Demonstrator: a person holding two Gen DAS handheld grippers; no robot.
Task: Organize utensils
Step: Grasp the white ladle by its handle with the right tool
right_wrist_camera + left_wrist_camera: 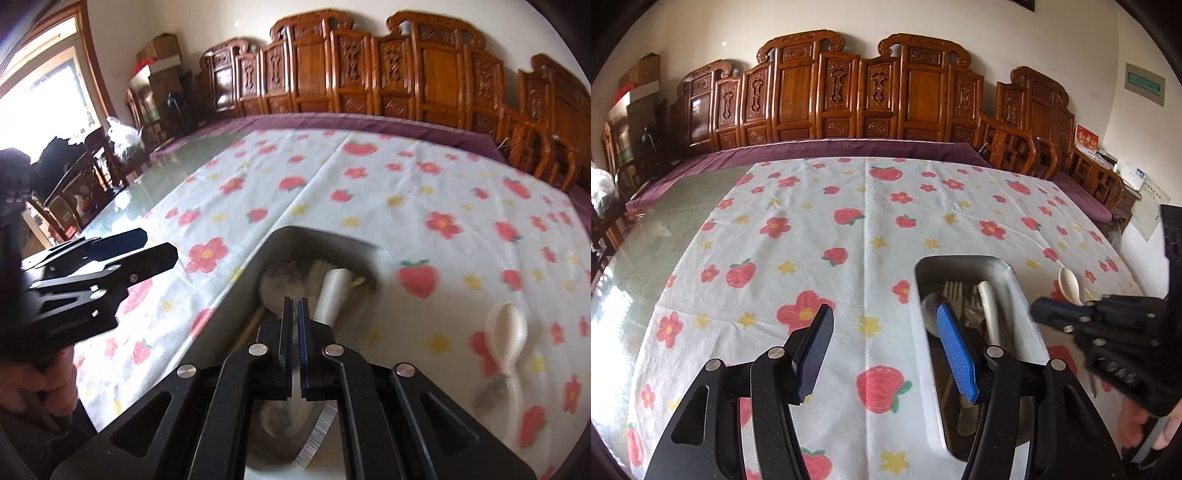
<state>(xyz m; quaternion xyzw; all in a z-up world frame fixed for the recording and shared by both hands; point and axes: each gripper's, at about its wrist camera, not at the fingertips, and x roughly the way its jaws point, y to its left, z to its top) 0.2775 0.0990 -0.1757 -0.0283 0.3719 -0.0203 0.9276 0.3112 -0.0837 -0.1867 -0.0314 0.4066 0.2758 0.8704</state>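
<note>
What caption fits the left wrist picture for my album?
Open left gripper beside a metal tray of utensils; a white spoon waits on the flowery tablecloth.

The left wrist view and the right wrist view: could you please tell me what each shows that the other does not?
Only the left wrist view shows a metal fork in the tray and papers on the right wall. Only the right wrist view shows the bright window and the right tool nearly shut; what it holds is unclear. Both show the metal tray, the white spoon on the tablecloth, and the open left tool.
</note>
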